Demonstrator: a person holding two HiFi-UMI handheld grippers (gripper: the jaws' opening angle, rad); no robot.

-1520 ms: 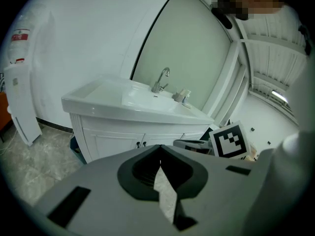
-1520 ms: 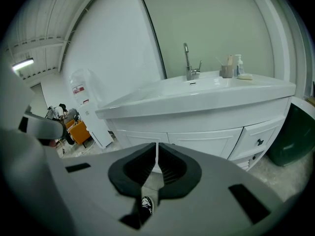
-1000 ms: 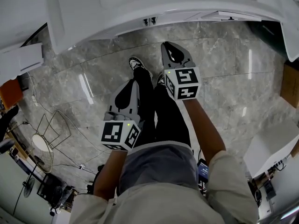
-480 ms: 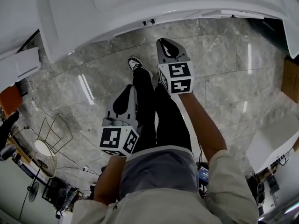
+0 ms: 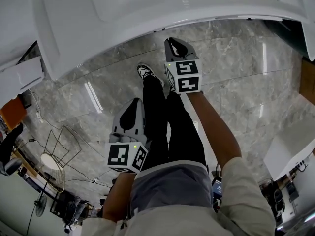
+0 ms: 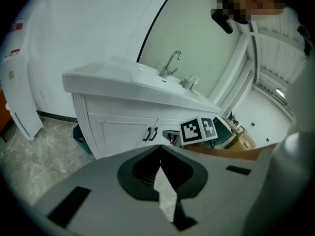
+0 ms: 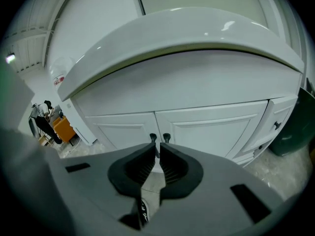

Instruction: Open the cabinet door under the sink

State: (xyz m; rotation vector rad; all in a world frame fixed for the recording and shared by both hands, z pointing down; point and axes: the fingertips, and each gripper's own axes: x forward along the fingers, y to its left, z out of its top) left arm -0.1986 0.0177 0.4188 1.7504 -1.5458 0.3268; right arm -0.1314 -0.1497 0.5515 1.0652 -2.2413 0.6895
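I stand facing the sink [image 7: 187, 43], looking down past my own legs [image 5: 172, 127] at the grey marble floor [image 5: 241, 82]. My right tool [image 7: 158, 150] is held out ahead of me, pointing at the cabinet doors [image 7: 211, 127] under the basin. Both doors are closed, and the two dark handles [image 7: 159, 138] sit side by side at the seam, just above the jaw tips in the right gripper view. The tool is near them but not touching. Its jaws are drawn together with only a thin slit between them, and they grasp nothing.

My left tool [image 6: 160, 151] is held lower and closer to my body, to the left of my legs in the head view. Its jaws are clenched as well — the tips meet, with nothing between them. Its own view takes in the cabinet from an angle: the white sink with its faucet [image 6: 170, 65] on top, the closed doors below, and the right tool's marker cube [image 6: 199, 130] in front of them.
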